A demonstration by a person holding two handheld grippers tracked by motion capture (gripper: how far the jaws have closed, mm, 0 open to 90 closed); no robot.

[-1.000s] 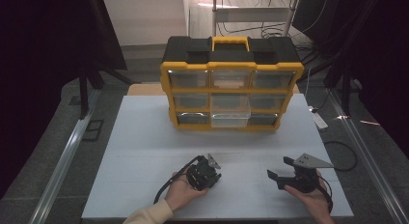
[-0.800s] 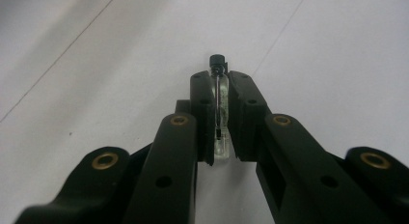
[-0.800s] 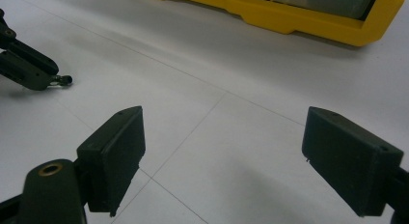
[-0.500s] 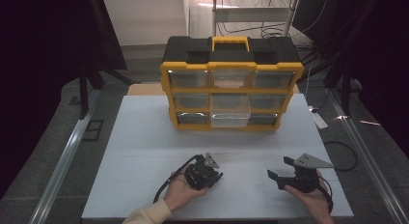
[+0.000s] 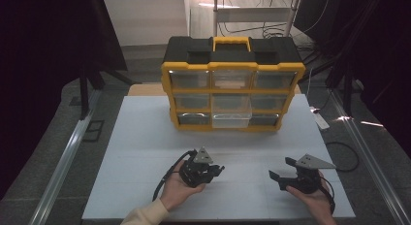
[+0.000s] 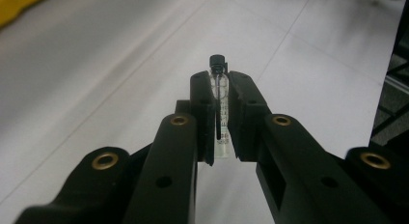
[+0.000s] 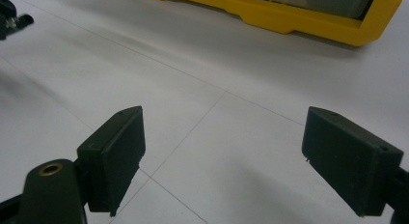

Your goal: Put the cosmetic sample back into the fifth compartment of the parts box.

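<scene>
My left gripper (image 6: 219, 115) is clamping a small black-capped glass vial (image 6: 219, 96) above the near table (image 5: 145, 137); my right gripper (image 7: 226, 159) is gaping wide, empty.

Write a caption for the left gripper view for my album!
Black two-jaw tool pinching a small clear glass vial with a black cap above the white table.

No legible text, brand, number or sign anywhere. Faint print marks on glass vial (image 6: 221, 113) clamped in left gripper (image 6: 220, 84), too small and blurred to read. Yellow and black drawer organizer (image 5: 232, 65) at far side of table: no label readable on lid, handle or drawer fronts. Grey plates on top of both grippers blank. White tabletop (image 5: 135, 137) unmarked apart from seam lines.
</scene>
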